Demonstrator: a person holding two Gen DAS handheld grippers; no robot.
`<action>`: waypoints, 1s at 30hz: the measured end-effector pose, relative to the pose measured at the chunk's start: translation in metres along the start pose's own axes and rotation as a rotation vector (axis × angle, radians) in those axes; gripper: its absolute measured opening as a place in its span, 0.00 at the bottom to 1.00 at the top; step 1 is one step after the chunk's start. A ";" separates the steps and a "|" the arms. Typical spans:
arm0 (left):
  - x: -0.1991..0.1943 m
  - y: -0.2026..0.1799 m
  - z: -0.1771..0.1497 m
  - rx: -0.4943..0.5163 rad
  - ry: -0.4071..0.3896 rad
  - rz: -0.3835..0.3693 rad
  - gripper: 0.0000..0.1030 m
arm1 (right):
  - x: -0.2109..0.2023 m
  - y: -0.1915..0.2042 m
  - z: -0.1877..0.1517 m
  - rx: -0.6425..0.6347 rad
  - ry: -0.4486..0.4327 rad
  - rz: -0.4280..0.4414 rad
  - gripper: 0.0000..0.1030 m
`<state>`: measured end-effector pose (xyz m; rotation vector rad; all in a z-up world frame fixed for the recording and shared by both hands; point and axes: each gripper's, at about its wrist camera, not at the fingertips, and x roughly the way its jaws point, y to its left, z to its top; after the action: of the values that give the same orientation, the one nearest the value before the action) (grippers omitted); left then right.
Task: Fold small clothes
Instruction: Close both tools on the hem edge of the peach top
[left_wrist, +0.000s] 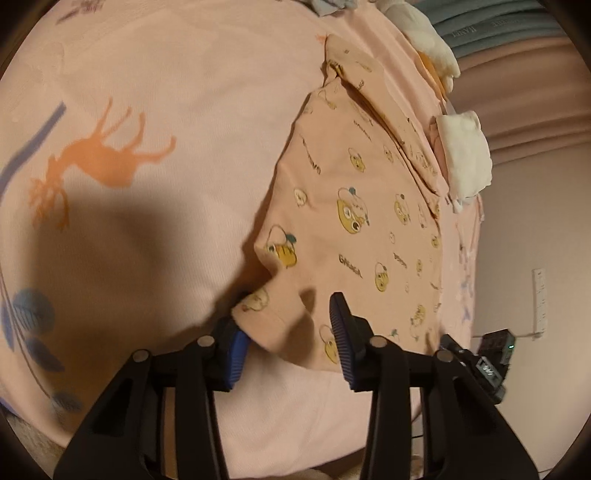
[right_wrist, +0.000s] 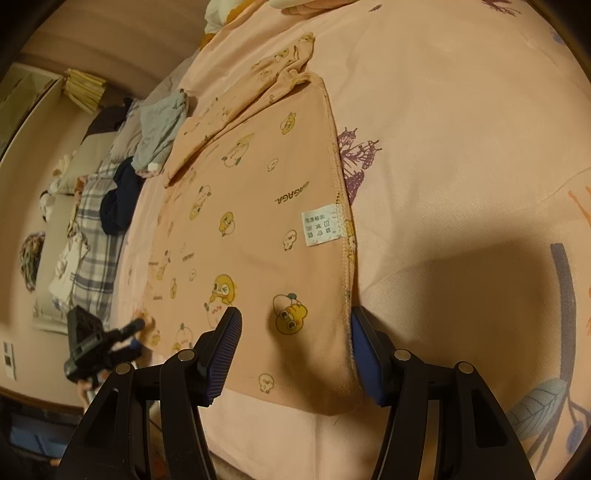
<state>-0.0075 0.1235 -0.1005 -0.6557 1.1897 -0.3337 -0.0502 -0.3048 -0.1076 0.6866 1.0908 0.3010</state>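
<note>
A small peach garment (left_wrist: 351, 206), printed with cartoon animals, is spread flat on a pink bedsheet (left_wrist: 166, 92), directly ahead of both grippers. It is shown inside out, with a white care label (right_wrist: 320, 228) exposed beside a stitched side seam.

The left gripper (left_wrist: 288, 332) is seen with its jaws parted around a raised near corner of the garment; whether the blue pads (left_wrist: 236, 349) already press the cloth cannot be told. The right gripper (right_wrist: 295, 354) is seen with its jaws apart, straddling the opposite near corner, the seam edge lying just inside its right-hand pad; nothing is clamped.

A small pile of other clothes (right_wrist: 159, 133) lies further ahead and to the left of the right gripper, well apart from it.

The garment is judged to be light, thin and limp, likely to sag and crease when lifted, and not fragile. A hold is best taken at the hem corners, where the doubled, stitched edge gives the pads more to bite, with both corners raised together so that the cloth stays even.
</note>
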 end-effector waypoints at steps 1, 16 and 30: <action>-0.001 -0.002 0.000 0.014 -0.009 0.016 0.35 | 0.000 -0.001 0.000 0.003 0.001 0.003 0.58; 0.001 -0.004 0.002 0.081 -0.067 0.130 0.10 | -0.004 0.002 -0.013 -0.005 0.011 -0.024 0.50; -0.003 -0.020 0.002 0.107 -0.057 0.129 0.05 | -0.008 0.011 -0.013 -0.052 -0.053 -0.086 0.08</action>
<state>-0.0049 0.1104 -0.0848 -0.4895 1.1458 -0.2665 -0.0644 -0.2965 -0.0988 0.5970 1.0552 0.2353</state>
